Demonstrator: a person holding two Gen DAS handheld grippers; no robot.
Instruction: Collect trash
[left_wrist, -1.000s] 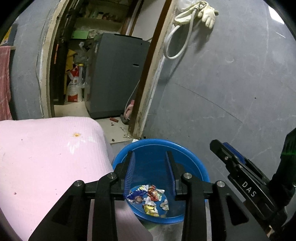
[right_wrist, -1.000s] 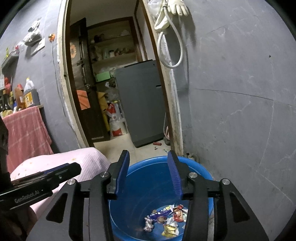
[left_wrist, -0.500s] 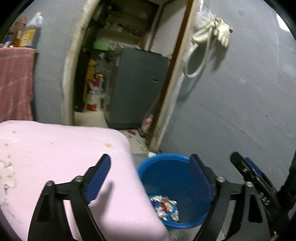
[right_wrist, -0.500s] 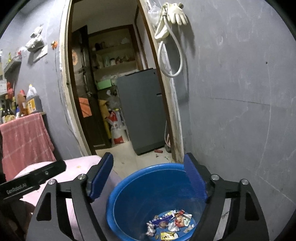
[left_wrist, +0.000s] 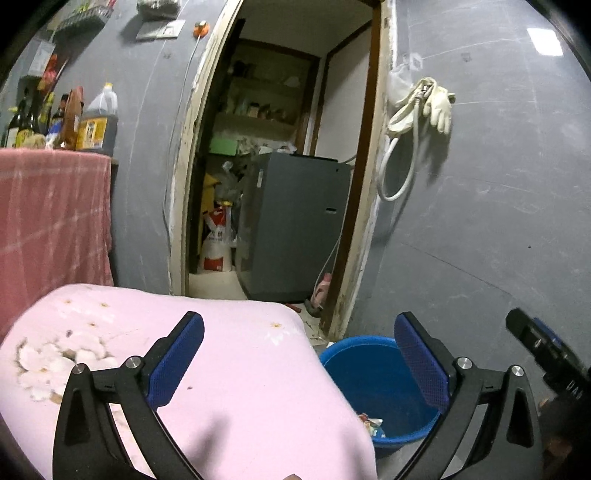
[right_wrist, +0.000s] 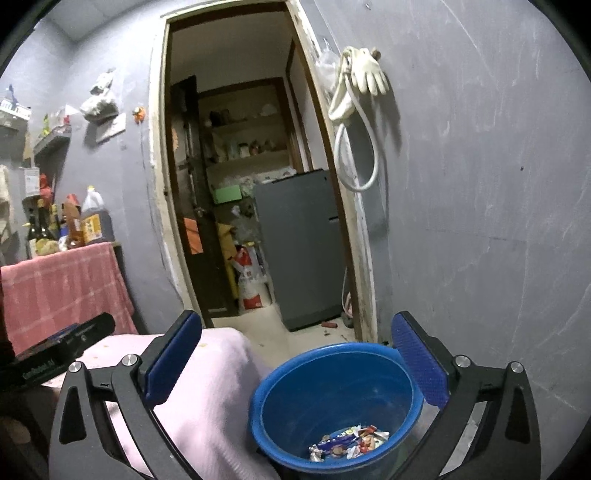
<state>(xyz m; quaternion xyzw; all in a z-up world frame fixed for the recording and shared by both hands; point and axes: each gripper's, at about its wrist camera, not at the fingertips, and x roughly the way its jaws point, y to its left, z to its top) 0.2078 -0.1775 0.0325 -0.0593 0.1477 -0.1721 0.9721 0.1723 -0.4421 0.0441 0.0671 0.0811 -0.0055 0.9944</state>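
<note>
Grey walls (right_wrist: 480, 221) are framing the scene, with an open doorway (right_wrist: 236, 184) showing a grey washing machine (right_wrist: 299, 247) and a red-and-white sack (right_wrist: 249, 284) in the room beyond. White rubber gloves (right_wrist: 365, 74) and a looped hose (right_wrist: 354, 158) are hanging on the wall just right of the doorframe. Off to the left, bottles (left_wrist: 94, 122) are standing on a surface draped in pink checked cloth (left_wrist: 51, 225).

Down low, the blue bucket (right_wrist: 373, 354) is sitting on the floor against the wall, touching the edge of a pink-covered cushion (left_wrist: 240, 369). Crumpled candy wrappers (right_wrist: 347, 445) are lying in a heap at the bottom of the bucket.

The right gripper (right_wrist: 297, 363) is hanging above the bucket with its jaws spread wide and nothing between the blue pads (right_wrist: 419, 363). The left gripper (left_wrist: 299, 363) is hovering over the cushion's near corner, jaws likewise wide apart and carrying nothing; from its camera the bucket (left_wrist: 369, 347) is peeking out past the cushion's right edge, with only a few wrappers (left_wrist: 371, 422) showing. Each gripper's body is poking into the other's view at the frame edge.
</note>
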